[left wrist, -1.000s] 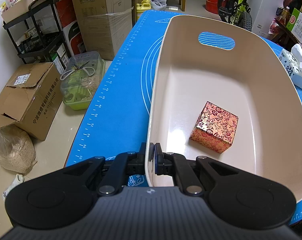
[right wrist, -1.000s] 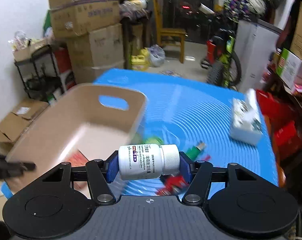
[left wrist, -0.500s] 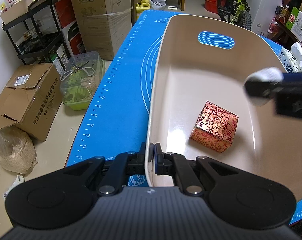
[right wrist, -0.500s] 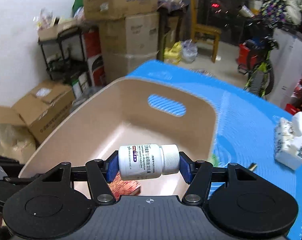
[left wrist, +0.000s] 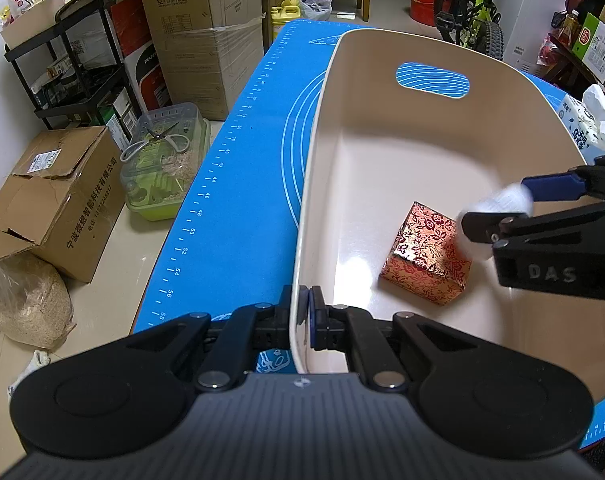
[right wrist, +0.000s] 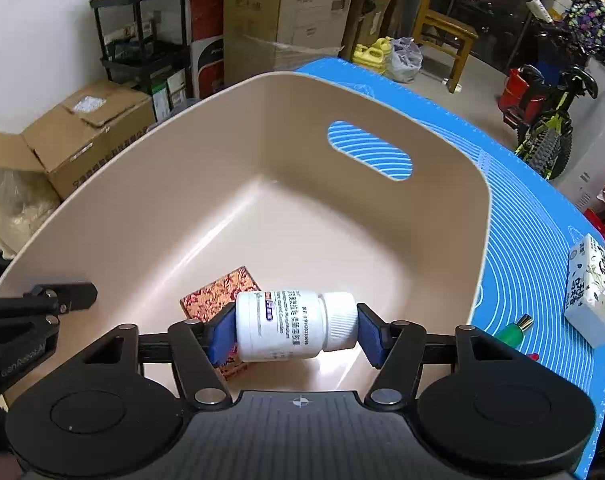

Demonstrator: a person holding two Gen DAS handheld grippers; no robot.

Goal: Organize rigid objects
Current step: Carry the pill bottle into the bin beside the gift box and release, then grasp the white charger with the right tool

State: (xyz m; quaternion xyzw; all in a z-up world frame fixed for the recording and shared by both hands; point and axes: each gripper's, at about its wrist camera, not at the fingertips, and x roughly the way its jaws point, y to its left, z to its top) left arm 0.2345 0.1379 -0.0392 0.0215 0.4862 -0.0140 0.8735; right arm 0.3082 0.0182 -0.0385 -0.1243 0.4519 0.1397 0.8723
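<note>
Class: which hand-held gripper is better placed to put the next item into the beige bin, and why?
Right. The right hand-held gripper already clamps the white pill bottle over the beige bin, beside the red patterned box. The left hand-held gripper is pinching the bin's rim.

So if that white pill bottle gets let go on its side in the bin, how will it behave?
The pill bottle is a round cylinder held sideways in the right tool, so it will probably roll on the bin's smooth floor. The patterned box beside it may stop it. Rigid plastic, unlikely to break.
</note>
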